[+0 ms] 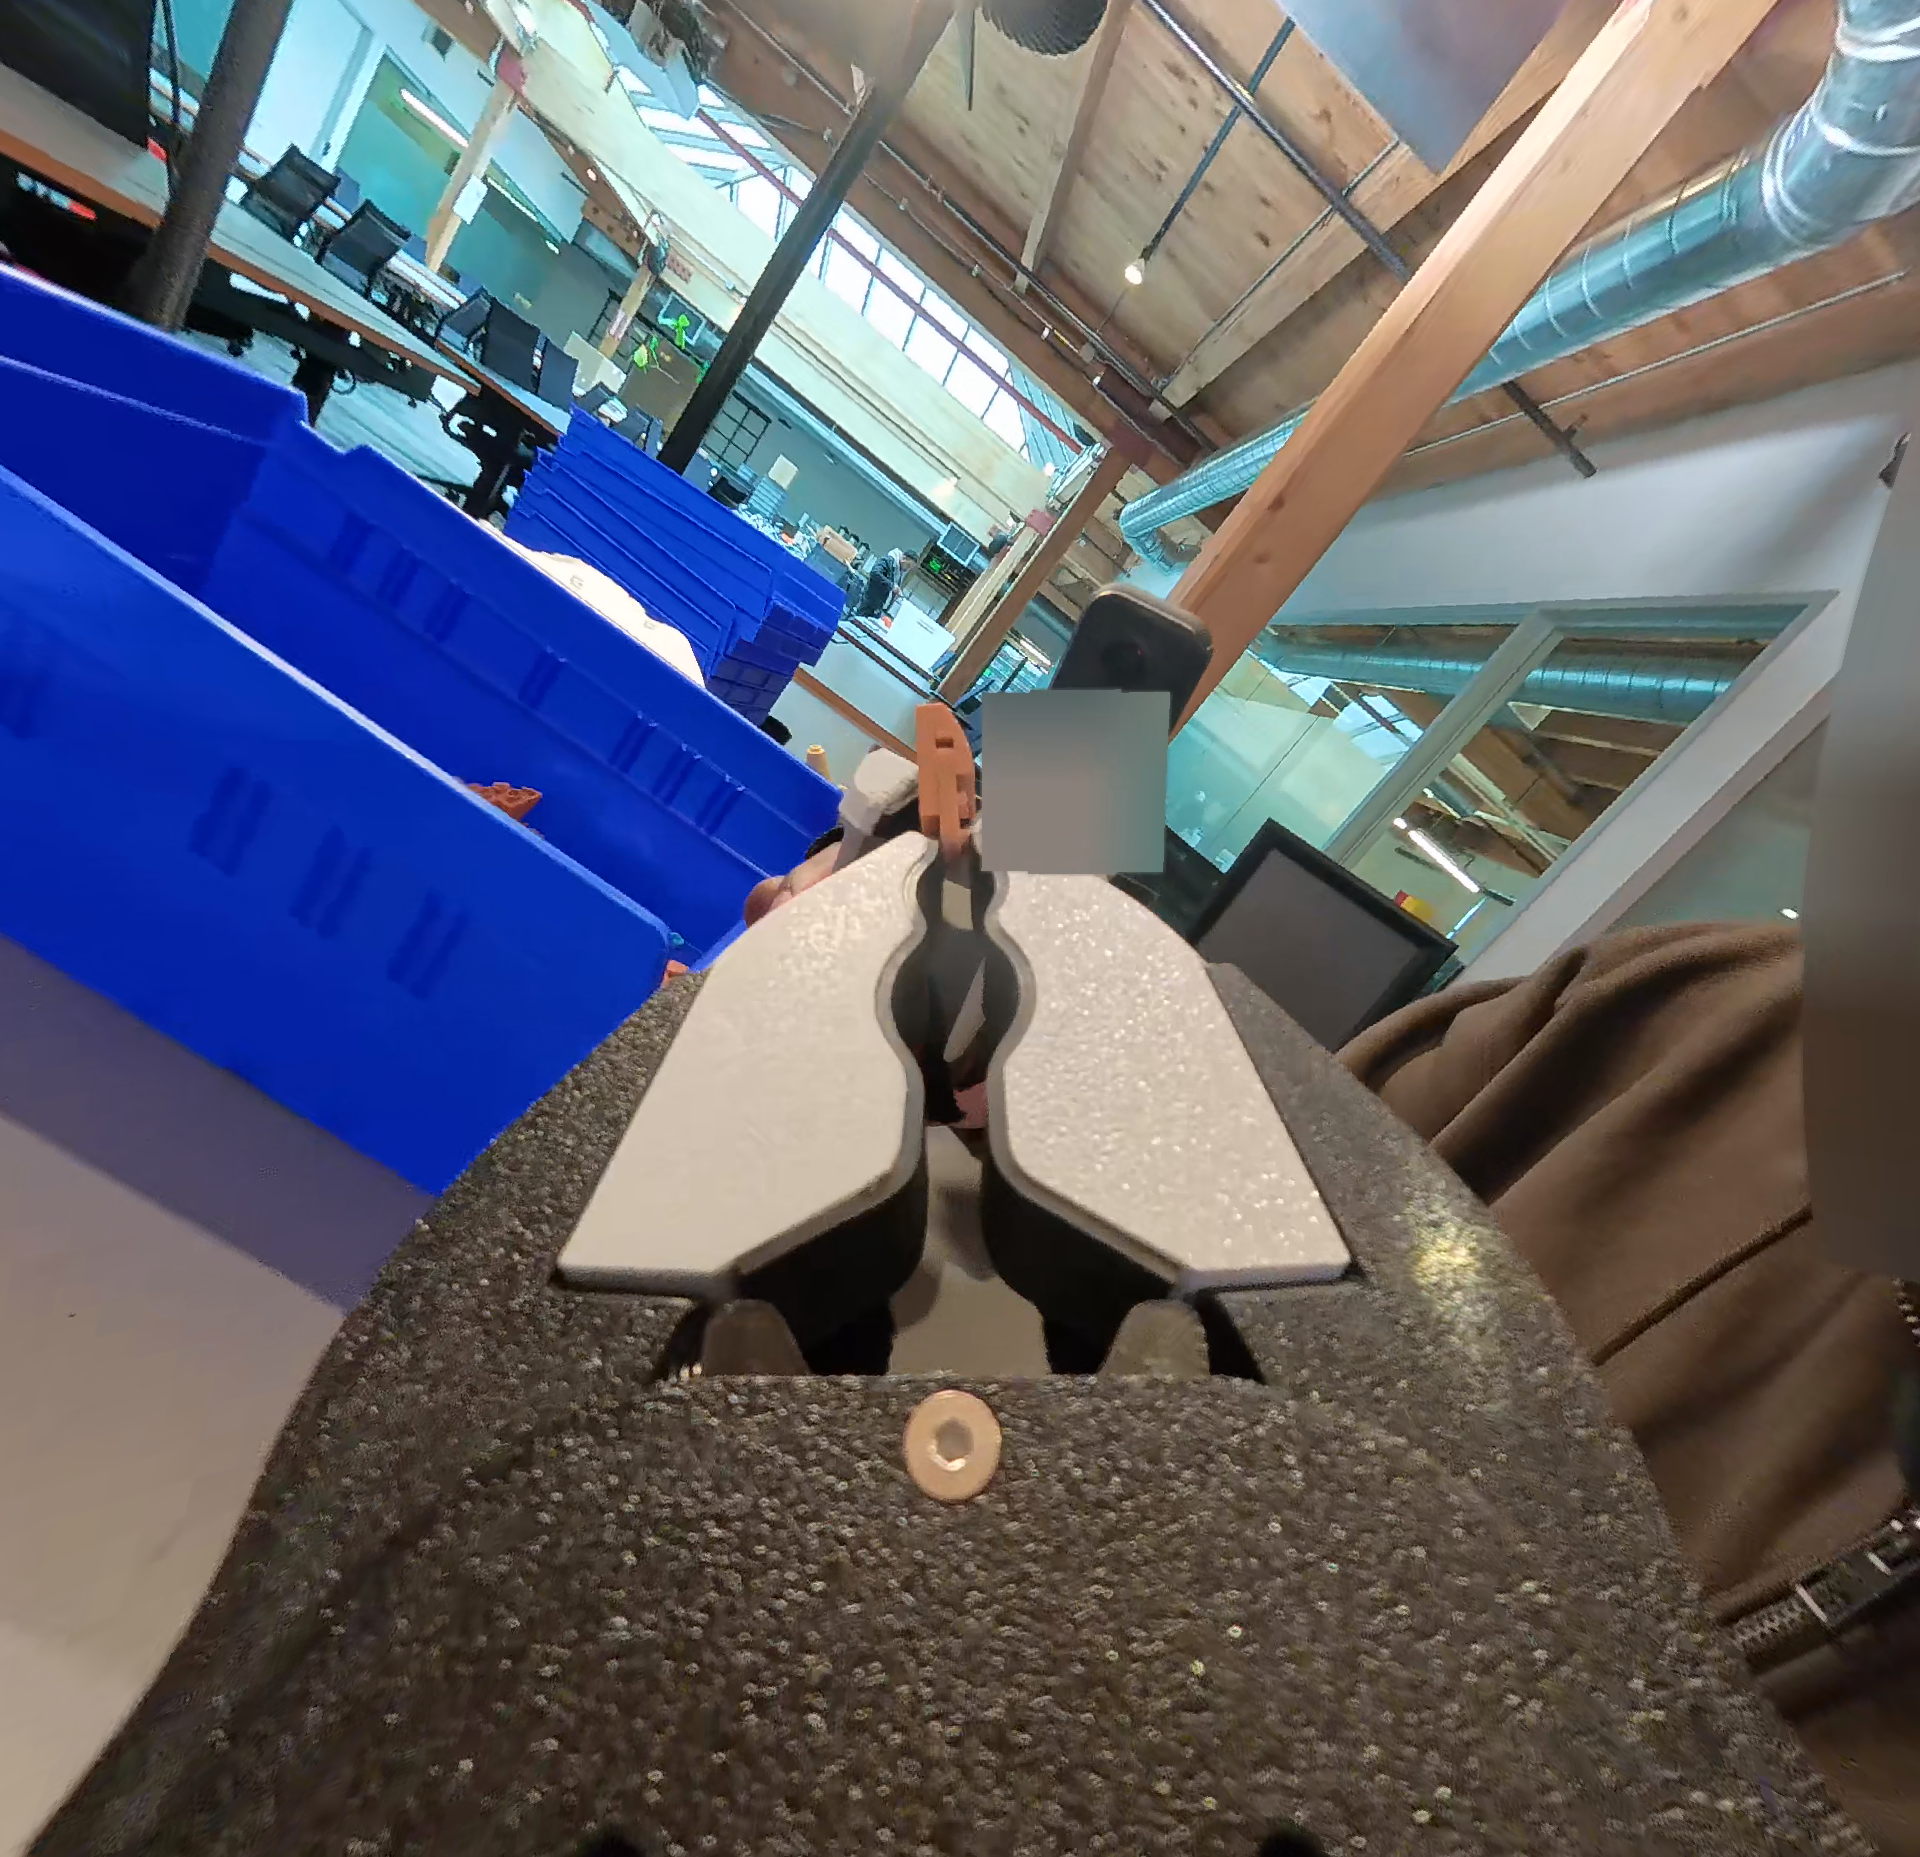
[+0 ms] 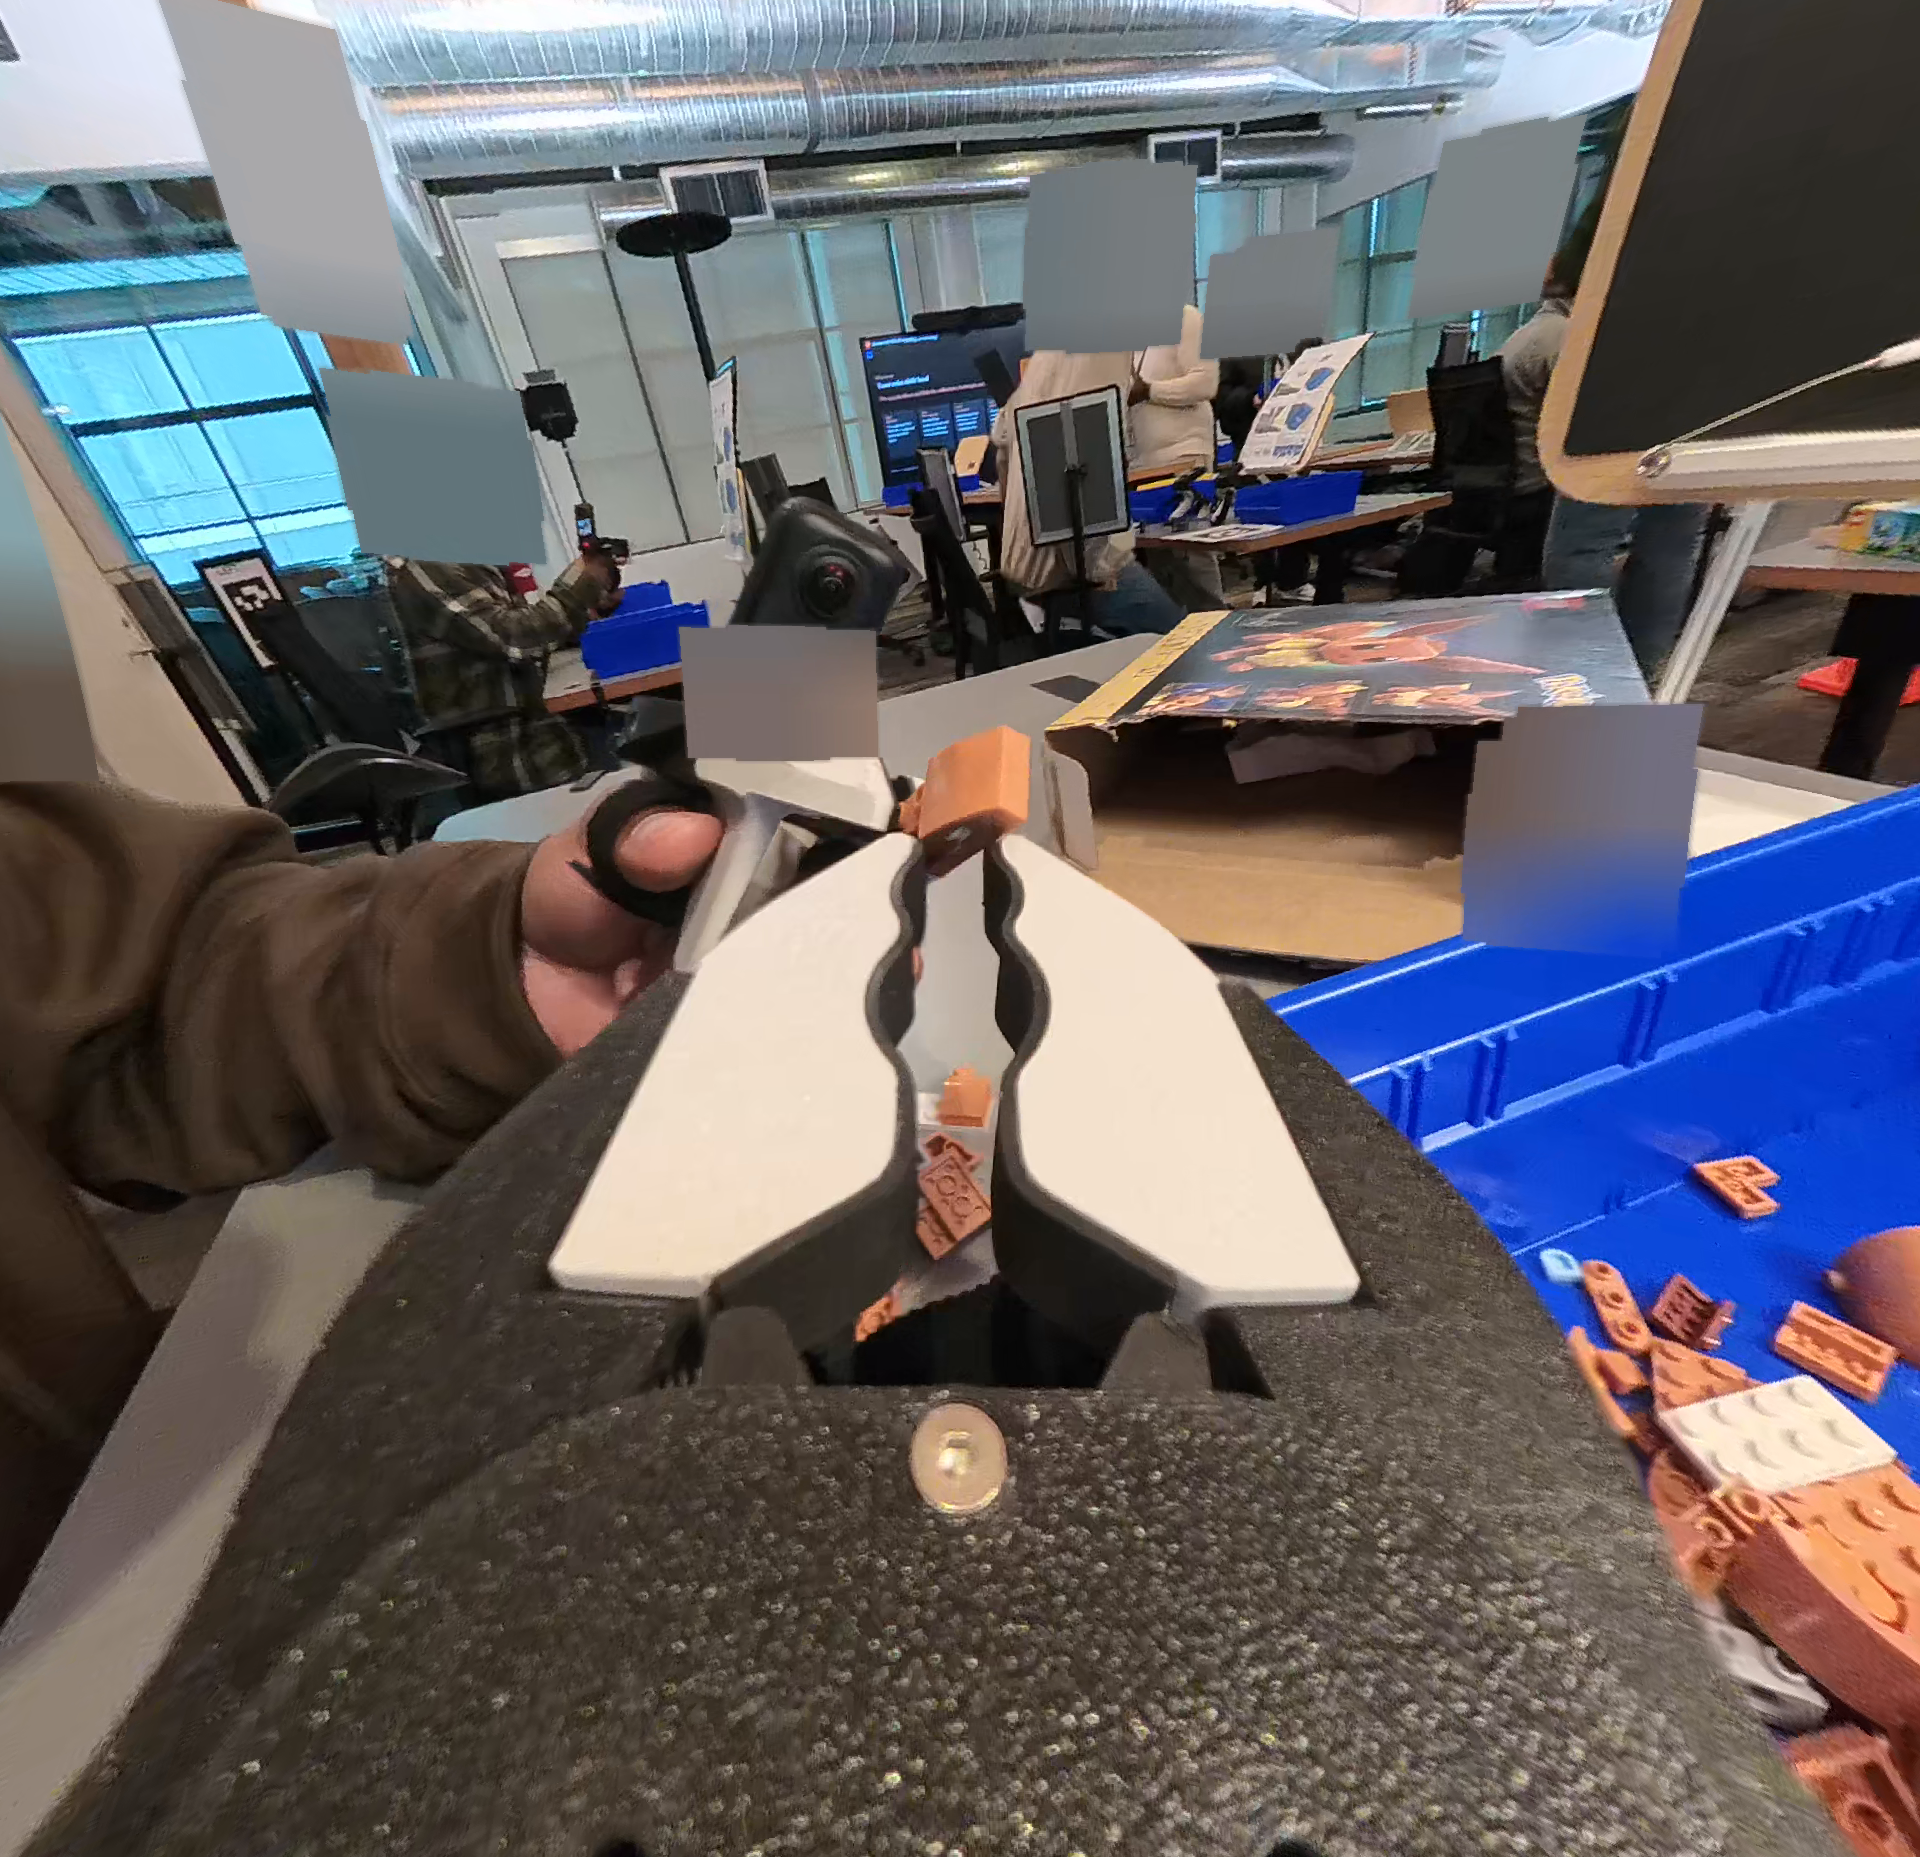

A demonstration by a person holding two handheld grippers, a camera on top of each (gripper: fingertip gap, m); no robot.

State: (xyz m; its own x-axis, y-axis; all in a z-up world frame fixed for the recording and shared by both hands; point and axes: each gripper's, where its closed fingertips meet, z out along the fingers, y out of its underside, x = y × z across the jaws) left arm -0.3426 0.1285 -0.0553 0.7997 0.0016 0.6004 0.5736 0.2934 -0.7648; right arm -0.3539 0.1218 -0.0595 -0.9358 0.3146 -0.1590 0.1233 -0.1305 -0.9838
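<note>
both tongs meet tip to tip over the table: the right gripper (image 2: 954, 846) is clenched on an orange-brown brick (image 2: 977, 791) standing past its tips, the left gripper (image 1: 958, 857) clenched on the same piece, loose bricks (image 2: 1766, 1392) lying in the blue bin (image 2: 1558, 1059) to the right.

An open-plan office turned workshop: timber beams (image 1: 1455, 280) and silver ducts (image 2: 831, 51) cross the ceiling above long worktops (image 2: 1288, 529) lined with black office chairs (image 1: 358, 238). Blue plastic bins (image 1: 312, 851) stand near, glass partitions (image 2: 623, 373) and a lit screen (image 2: 925, 405) far behind seated people (image 2: 468, 644).
</note>
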